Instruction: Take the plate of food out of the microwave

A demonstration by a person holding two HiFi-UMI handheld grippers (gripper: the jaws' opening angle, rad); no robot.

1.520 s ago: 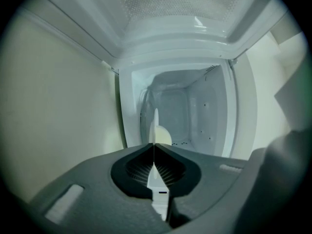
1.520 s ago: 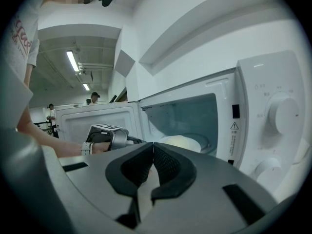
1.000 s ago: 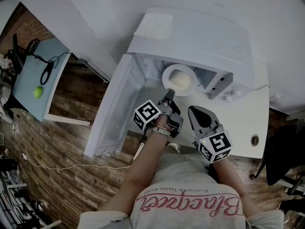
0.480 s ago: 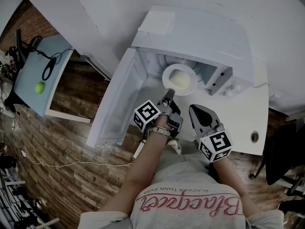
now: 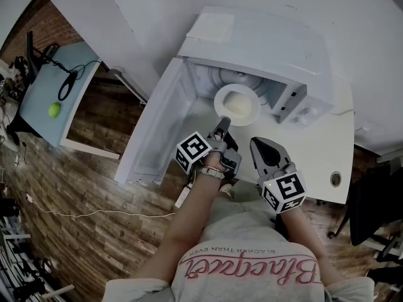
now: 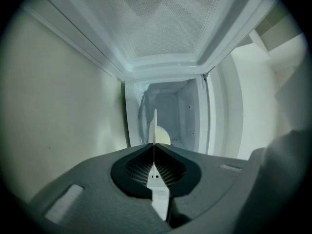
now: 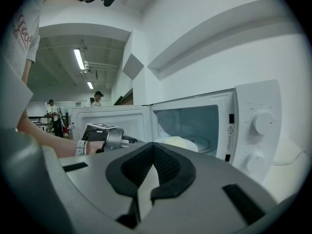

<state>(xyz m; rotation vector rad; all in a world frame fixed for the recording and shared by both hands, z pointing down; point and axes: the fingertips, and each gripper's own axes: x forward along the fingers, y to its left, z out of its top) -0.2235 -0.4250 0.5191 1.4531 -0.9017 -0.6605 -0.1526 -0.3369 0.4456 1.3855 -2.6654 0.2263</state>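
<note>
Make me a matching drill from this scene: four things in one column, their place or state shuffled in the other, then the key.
Things
1. plate
2. microwave door
3. right gripper
4. green ball

Place or state
A. swung open
B. on the side table at the far left of the head view
C. clamped at its rim by the left gripper
D. fingers together, holding nothing

Pairs: 1-C, 2-A, 3-D, 4-B

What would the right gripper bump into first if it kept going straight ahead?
Probably the plate of food at the mouth of the open microwave, though depth is hard to judge.
</note>
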